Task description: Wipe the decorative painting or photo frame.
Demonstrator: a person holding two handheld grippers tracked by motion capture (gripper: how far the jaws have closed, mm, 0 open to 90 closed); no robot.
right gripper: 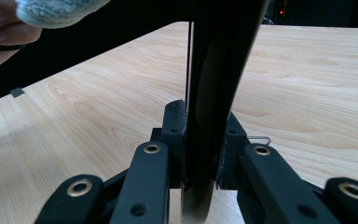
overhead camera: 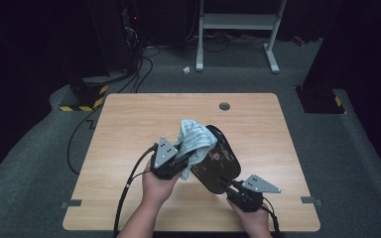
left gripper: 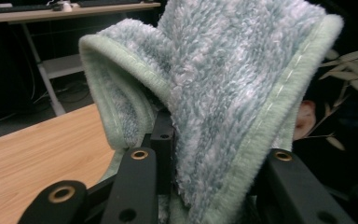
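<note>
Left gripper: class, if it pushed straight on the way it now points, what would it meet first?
Probably the black tray. The left gripper is shut on the green towel, pointing at the tray's decorated face held up by the right gripper; the gap is hard to judge.

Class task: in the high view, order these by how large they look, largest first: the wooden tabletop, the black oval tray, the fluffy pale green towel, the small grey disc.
1. Wooden tabletop
2. Black oval tray
3. Fluffy pale green towel, partly bunched, so unsure
4. Small grey disc

I see a pale wooden rectangular table [overhead camera: 129,124] with rounded corners standing on grey carpet. 1 round grey grommet [overhead camera: 224,106] sits in its far edge. I cannot tell whether anything lies flat on it.
</note>
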